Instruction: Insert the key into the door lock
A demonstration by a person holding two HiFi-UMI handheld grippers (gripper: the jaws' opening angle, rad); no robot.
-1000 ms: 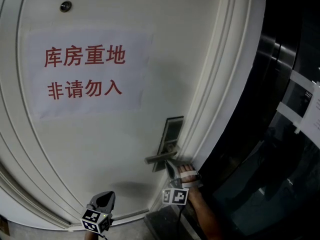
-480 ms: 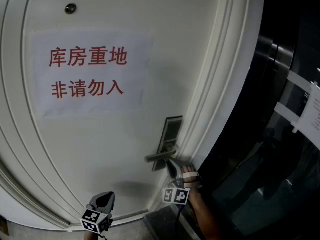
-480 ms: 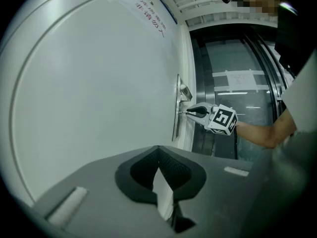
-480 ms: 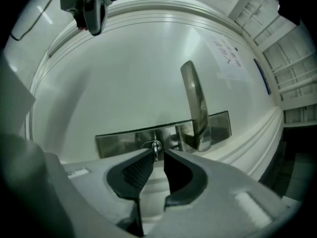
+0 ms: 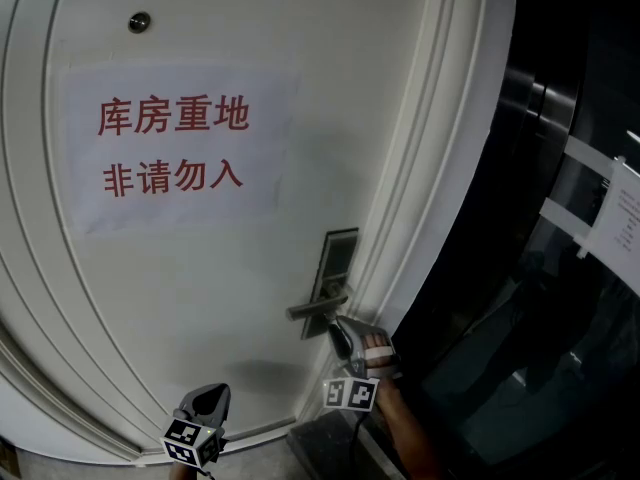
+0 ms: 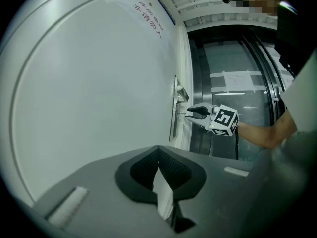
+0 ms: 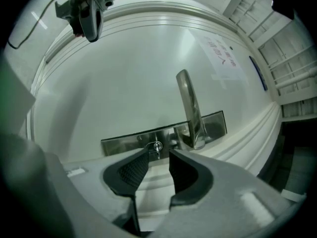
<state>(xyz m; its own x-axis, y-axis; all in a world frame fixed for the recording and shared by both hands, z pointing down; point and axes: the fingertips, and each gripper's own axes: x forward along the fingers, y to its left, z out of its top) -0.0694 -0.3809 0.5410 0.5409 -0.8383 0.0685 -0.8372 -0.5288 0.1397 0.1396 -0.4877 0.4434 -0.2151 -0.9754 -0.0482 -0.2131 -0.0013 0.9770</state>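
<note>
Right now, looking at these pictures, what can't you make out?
Key blade: right gripper view, hidden inside the lock plate; its depth is unclear.
Paper notice: head view, print too small, sheet cut by the right edge.
Beyond the dark glass: head view, only reflections show.

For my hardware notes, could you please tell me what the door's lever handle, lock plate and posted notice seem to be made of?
Lever handle: probably metal with a polished silver finish; bright highlights run along it.
Lock plate: likely polished or brushed metal; its surface shows mirror-like reflections.
Notice: looks like plain white paper, matte and flat against the door, with red printed characters.
</note>
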